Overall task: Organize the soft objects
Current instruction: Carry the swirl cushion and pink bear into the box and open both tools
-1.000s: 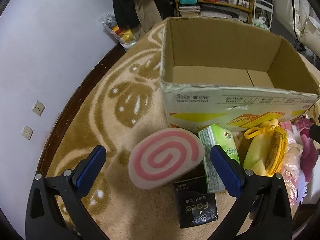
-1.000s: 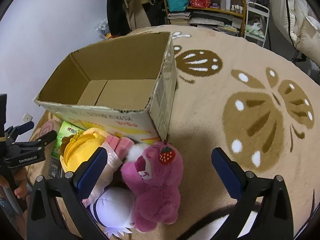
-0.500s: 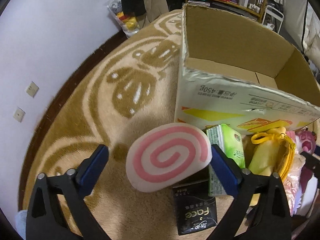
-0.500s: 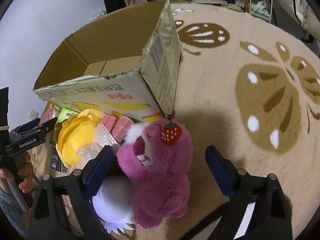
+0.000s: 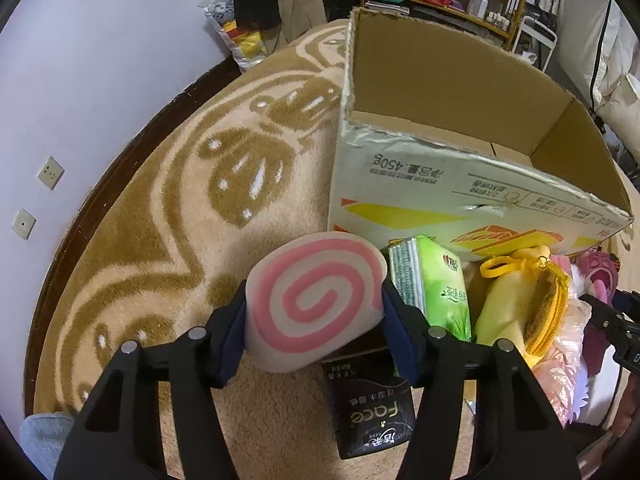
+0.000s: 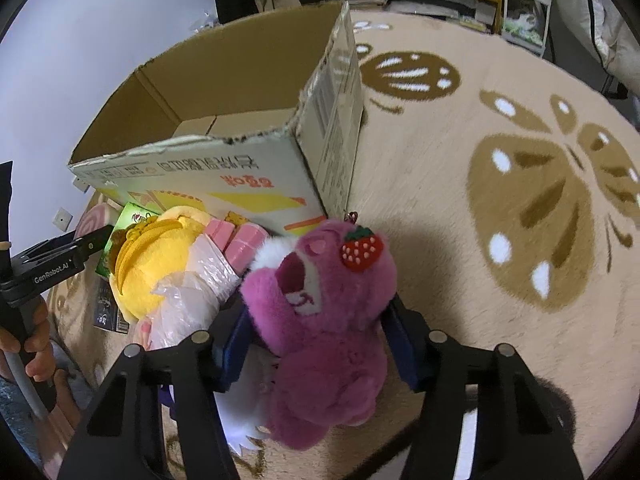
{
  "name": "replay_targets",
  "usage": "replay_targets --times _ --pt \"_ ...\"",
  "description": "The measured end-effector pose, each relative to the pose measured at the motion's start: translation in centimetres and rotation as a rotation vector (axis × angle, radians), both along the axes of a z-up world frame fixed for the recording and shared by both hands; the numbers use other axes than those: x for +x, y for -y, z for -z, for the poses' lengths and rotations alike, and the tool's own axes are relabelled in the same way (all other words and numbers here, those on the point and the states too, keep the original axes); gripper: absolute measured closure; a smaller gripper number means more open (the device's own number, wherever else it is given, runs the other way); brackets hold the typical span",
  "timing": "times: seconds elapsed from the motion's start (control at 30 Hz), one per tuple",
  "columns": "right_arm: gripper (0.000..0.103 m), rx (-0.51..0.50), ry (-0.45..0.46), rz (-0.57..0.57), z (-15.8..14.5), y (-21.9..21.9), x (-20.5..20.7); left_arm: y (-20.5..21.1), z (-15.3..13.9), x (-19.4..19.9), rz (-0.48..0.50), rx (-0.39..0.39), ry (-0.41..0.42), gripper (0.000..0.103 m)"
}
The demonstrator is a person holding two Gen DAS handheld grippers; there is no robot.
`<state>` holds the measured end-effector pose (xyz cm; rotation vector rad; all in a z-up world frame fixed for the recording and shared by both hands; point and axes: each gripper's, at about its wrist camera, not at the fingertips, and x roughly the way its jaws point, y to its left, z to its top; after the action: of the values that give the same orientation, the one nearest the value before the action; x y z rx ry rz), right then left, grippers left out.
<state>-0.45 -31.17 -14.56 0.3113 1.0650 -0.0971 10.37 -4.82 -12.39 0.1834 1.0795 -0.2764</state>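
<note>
From the left wrist camera, the left gripper (image 5: 314, 316) has its jaws closing around the swirl cushion (image 5: 316, 300), a flat pink-and-white spiral pad. Both blue pads (image 5: 394, 330) sit right against the cushion's sides, so it is pinched between them, tilted up a little off the rug (image 5: 168, 220). Just to its right lies a green tissue pack (image 5: 434, 280), and under the cushion's lower edge a black packet (image 5: 370, 412) lies flat on the rug. Further right is a yellow pouch (image 5: 520, 304) with an open zip, and past it, at the frame's edge, the pink bear's face (image 5: 598, 276). The open cardboard box (image 5: 440, 184) stands just behind all of these.

From the right wrist camera, the right gripper (image 6: 316, 340) has its jaws closing on the bear (image 6: 324, 320), a magenta plush with a strawberry on its head. The pads press into the fur on either side of its body, so the bear is between them and gripped. It lies on the rug (image 6: 500, 200) at the box's (image 6: 224, 176) near corner, its head toward the box. Against its left side are a crinkled plastic bag (image 6: 192, 296), pink blocks (image 6: 236, 240) and the pouch (image 6: 156, 264); a white plush (image 6: 244, 412) lies partly under the bear. At the far left the other gripper's black frame shows, held by a hand (image 6: 36, 340), with the cushion's edge (image 6: 94, 218) beyond it.
</note>
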Motion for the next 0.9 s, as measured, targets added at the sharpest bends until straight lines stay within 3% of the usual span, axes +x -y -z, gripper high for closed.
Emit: replay_targets --times 0.33,0.7,0.9 --pt "0.04 -0.067 0.123 0.05 -4.0 0.4 -1.8 -1.3 -0.9 -0.8 -0.06 0.041 0.085 0.048" --pt "0.04 -0.143 0.319 0.052 -9.4 -0.4 -3.4 -2.8 -6.9 -4.6 -0.083 0.001 0.317 0.052" --pt "0.04 -0.168 0.368 0.033 -11.2 -0.9 -2.6 -3.0 -10.1 -6.2 -0.052 -0.052 0.426 0.055"
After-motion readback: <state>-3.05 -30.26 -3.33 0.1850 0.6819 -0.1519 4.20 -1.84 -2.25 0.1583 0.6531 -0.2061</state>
